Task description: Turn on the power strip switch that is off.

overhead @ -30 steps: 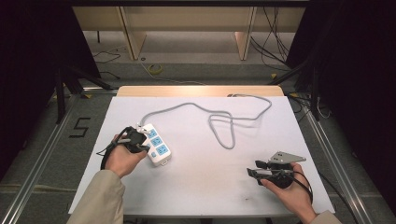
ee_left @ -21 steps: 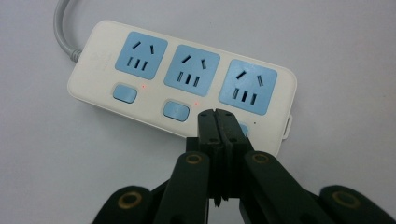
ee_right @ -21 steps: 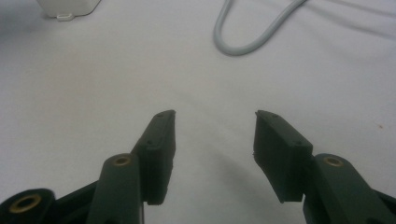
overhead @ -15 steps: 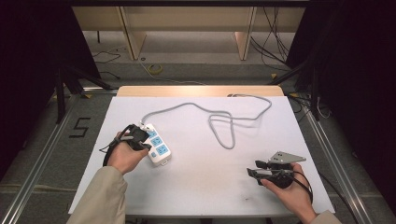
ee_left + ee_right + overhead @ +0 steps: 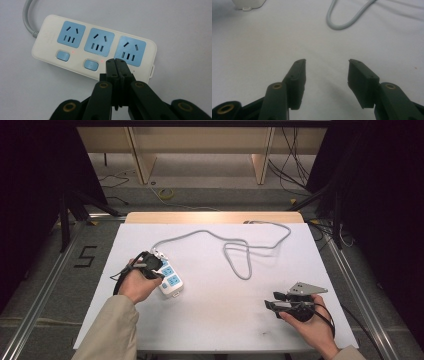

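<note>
Room: a dark-walled bay is surrounding the work area, with wooden furniture legs and loose cables lying on the grey floor beyond the table
Table (image 5: 210,320): a white sheet is covering it, a wooden strip is showing along the far edge, and metal rails are running along both sides
Cord (image 5: 240,251): a grey cable is snaking from the strip's far end across the middle of the table, making a long loop near the centre and running off at the far edge
Power strip (image 5: 95,48): a white three-outlet strip with blue socket faces and blue switch buttons is lying flat on the table's left part, near the person's left hand; small red lights are glowing beside two buttons
Left gripper (image 5: 117,65): its jaws are pressed together with nothing between them, and the closed tip is hovering over or touching the strip's near edge, just beside the middle button (image 5: 91,65); contact I cannot confirm
Right gripper (image 5: 326,68): its jaws are standing wide apart and empty, resting low over bare table on the right side, well apart from the strip
Handling: the strip is likely rigid, light and smooth-shelled, so it may be sliding under a push; gripping across its narrow width or steadying it at the cord end looks safest, while the cord is soft and would be tugging the strip about
</note>
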Demonstrator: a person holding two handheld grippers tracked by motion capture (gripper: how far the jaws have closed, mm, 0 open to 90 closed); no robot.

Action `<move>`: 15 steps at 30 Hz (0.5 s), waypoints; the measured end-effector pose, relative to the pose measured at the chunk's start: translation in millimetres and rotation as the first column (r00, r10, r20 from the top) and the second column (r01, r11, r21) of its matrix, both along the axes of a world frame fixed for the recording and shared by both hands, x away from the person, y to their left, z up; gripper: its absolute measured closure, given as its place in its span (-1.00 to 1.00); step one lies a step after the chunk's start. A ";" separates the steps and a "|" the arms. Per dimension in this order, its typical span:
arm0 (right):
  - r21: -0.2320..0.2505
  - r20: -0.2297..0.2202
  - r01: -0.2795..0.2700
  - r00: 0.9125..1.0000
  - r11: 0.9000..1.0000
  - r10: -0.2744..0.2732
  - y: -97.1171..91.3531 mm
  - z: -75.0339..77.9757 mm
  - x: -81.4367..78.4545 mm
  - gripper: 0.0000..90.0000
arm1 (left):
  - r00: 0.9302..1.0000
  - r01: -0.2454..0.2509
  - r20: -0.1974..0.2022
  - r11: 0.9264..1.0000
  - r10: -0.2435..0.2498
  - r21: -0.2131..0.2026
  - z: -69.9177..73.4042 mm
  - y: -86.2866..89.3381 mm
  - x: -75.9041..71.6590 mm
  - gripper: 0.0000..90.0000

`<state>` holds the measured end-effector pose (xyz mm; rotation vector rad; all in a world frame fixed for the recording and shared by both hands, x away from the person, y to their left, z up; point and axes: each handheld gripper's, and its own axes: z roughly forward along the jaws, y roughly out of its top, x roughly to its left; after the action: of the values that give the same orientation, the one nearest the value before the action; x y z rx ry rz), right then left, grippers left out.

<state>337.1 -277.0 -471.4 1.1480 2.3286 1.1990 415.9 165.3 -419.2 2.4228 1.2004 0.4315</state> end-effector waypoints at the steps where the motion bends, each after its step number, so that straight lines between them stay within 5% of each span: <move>1: 0.000 -0.001 0.000 1.000 1.000 0.000 0.0 0.0 0.0 0.10 | 1.000 0.001 -0.002 1.000 -0.001 0.003 0.3 -0.2 0.3 0.99; 15: 0.001 -0.003 -0.001 1.000 1.000 0.001 0.2 -0.3 0.2 0.10 | 1.000 0.011 -0.028 1.000 -0.011 0.022 -1.6 -3.5 3.9 0.99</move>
<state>337.3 -276.8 -471.7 1.1500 2.3318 1.2002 419.8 161.7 -420.8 2.4609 1.1997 0.4111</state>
